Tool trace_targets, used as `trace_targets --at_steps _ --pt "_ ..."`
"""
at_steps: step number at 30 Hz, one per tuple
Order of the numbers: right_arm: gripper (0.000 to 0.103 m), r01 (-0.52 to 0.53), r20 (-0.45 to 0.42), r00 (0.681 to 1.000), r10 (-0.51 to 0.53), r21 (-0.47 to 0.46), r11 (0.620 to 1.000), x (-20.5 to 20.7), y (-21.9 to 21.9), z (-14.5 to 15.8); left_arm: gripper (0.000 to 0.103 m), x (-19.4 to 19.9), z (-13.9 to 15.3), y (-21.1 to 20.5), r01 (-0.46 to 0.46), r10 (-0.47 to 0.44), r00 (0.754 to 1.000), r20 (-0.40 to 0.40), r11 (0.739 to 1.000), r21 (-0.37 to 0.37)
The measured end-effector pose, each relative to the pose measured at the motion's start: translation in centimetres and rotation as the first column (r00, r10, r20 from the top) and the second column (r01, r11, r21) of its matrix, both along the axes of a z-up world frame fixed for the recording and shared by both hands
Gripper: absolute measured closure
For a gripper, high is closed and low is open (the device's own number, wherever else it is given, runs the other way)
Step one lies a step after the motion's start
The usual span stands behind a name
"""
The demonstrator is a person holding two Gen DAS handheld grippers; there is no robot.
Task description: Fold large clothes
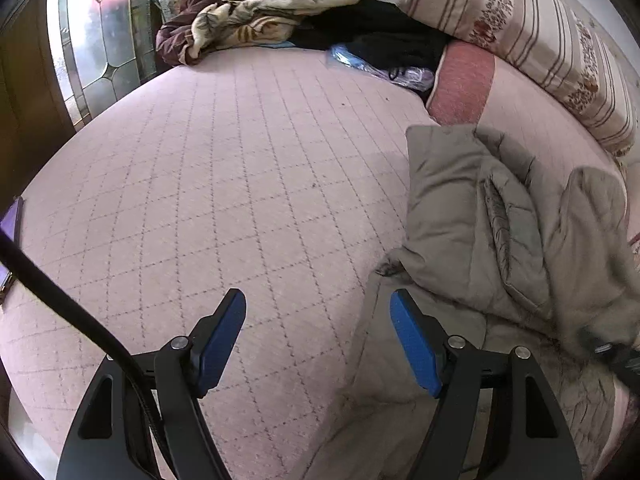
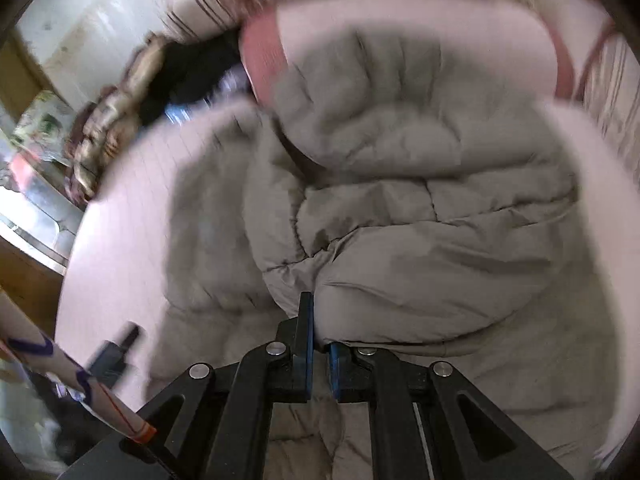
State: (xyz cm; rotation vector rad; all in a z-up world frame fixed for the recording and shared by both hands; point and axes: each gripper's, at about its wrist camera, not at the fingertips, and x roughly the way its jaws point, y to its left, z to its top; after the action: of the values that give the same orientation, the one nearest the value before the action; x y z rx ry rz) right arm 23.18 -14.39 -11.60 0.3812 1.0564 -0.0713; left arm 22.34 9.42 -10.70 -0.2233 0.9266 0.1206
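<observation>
Blue-padded fingers (image 1: 218, 344) of the left tool (image 1: 318, 300) are standing wide apart, gripping nothing, hanging over the pink quilted bed (image 1: 200, 184). From that view, the grey padded jacket (image 1: 500, 216) is lying heaped at three o'clock, its hem spreading down toward five o'clock beside the right-hand finger. Seen from the right wrist, the right tool (image 2: 318, 328) is pinching narrow on a puffy fold of the jacket (image 2: 400, 208), which is filling the frame from twelve to six o'clock. Blur there is suggesting quick motion. Judging from this, the slick, bulky padding could be slipping out of that small pinch, or the single-sided pull could be dragging the whole heap crooked toward the striped pillow (image 1: 520, 32) rather than folding it, since the left tool is steadying nothing.
</observation>
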Motion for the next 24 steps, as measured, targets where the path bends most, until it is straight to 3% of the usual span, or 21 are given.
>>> trace_targets --at_steps 4,8,11,13,15,21,24 --pt "0.096 0.050 -0.022 0.999 -0.049 0.062 0.997 2.3 -0.8 -3.8 0.029 0.1 0.0 0.4 -0.010 0.010 1.000 -0.008 1.000 -0.005" --pt "0.093 0.050 -0.007 0.999 -0.050 0.072 0.996 2.8 -1.1 -4.1 0.029 -0.1 0.3 0.1 -0.011 0.011 1.000 0.011 1.000 0.015" --pt "0.086 0.037 0.027 0.999 -0.037 0.030 0.999 1.8 -1.1 -2.7 0.029 -0.2 0.4 -0.3 -0.001 0.000 1.000 0.017 0.999 0.033" --pt "0.061 0.029 0.048 0.998 -0.030 0.035 0.999 0.5 -1.4 -1.9 0.029 -0.3 0.4 -0.3 -0.001 0.001 1.000 0.015 0.999 0.035" --pt "0.048 0.021 0.071 0.997 -0.024 0.037 0.999 -1.1 -1.8 -0.9 0.029 -0.5 0.4 -0.2 -0.004 0.003 1.000 0.016 0.999 0.033" --pt "0.048 -0.036 0.081 0.996 0.039 -0.039 0.999 -6.0 -2.8 2.4 0.029 -1.0 0.8 0.1 -0.013 0.012 0.999 0.032 1.000 0.027" --pt "0.048 0.011 0.155 0.988 0.009 -0.128 0.992 -5.6 -4.3 6.4 0.029 -1.0 0.7 -0.1 -0.009 0.009 1.000 0.029 1.000 0.023"
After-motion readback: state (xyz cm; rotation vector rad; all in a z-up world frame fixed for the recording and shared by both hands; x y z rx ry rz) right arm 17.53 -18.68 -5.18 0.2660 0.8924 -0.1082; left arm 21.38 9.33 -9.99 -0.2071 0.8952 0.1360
